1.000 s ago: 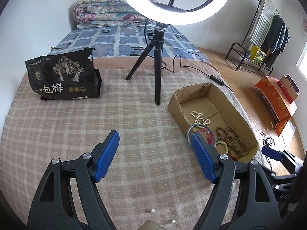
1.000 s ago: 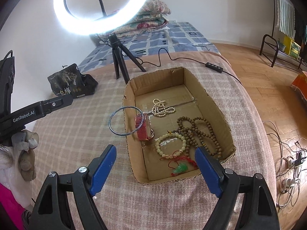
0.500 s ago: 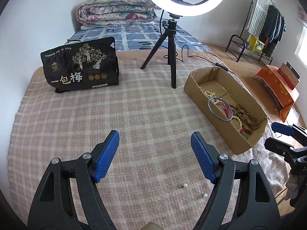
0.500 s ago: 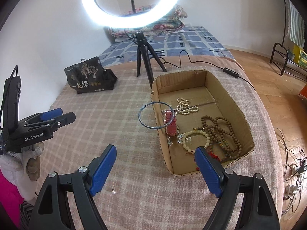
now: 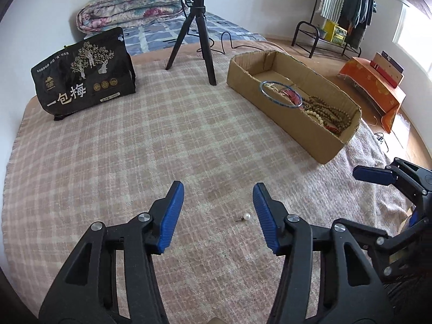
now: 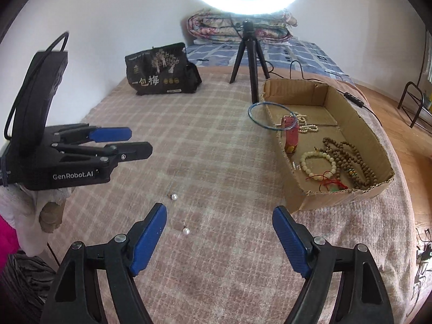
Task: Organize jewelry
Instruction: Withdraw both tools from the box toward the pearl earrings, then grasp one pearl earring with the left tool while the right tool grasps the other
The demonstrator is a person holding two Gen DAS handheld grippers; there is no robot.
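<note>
- Hovering over the plaid blanket [image 5: 135, 140], the left gripper [image 5: 218, 210] is spread wide and empty; the right gripper [image 6: 218, 235] likewise.
- Right wrist view alone shows two pearl earrings: near earring [image 6: 186, 230] and far earring [image 6: 174, 196]; left view shows one.
- Near earring lies between the right fingers, toward the left one; its post's direction is unclear.
- Cardboard box [image 6: 378, 145] of beads sits far right.

White walls [image 6: 113, 13], wooden floor [image 5: 302, 51], plaid bed [image 5: 135, 140].
</note>
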